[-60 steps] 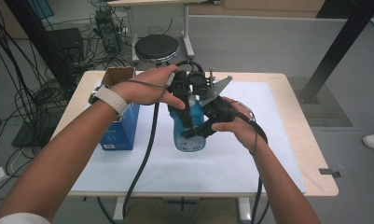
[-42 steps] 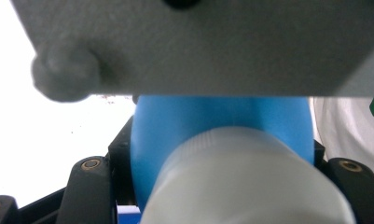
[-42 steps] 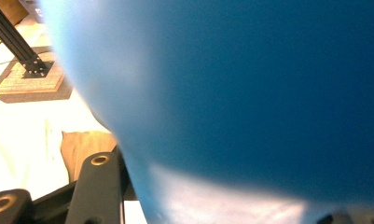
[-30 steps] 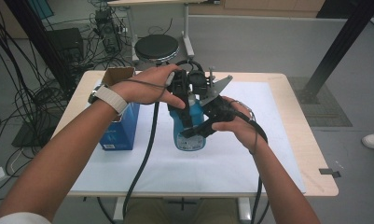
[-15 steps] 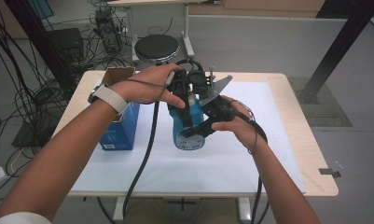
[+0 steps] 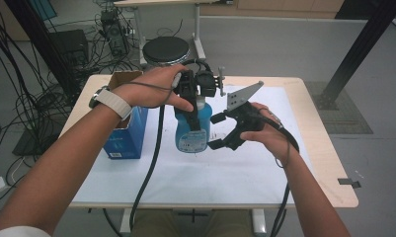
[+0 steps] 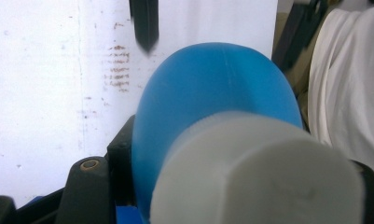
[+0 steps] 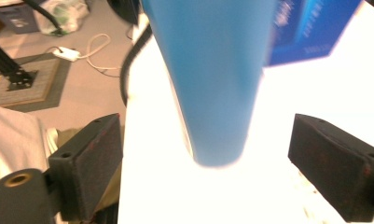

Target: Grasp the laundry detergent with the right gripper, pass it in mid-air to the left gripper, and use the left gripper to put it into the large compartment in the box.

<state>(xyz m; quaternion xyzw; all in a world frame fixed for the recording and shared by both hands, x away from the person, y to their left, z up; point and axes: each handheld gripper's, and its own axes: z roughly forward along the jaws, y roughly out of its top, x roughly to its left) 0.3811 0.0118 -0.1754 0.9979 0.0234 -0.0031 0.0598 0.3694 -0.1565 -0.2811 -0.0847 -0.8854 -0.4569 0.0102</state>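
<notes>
The left gripper view shows the pale grey screw cap (image 7: 264,172) of the blue plastic bottle (image 6: 192,129), hidden in the high view beneath the left gripper (image 6: 193,96), which clamps the bottle's top. The bottle stands upright on the white table cover (image 6: 195,175). The right gripper (image 6: 216,131), its jaws just opened wide, sits beside the bottle's body without touching.

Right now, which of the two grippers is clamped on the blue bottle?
The left gripper, shut on the blue bottle near its top; the right gripper stands open beside it.
</notes>
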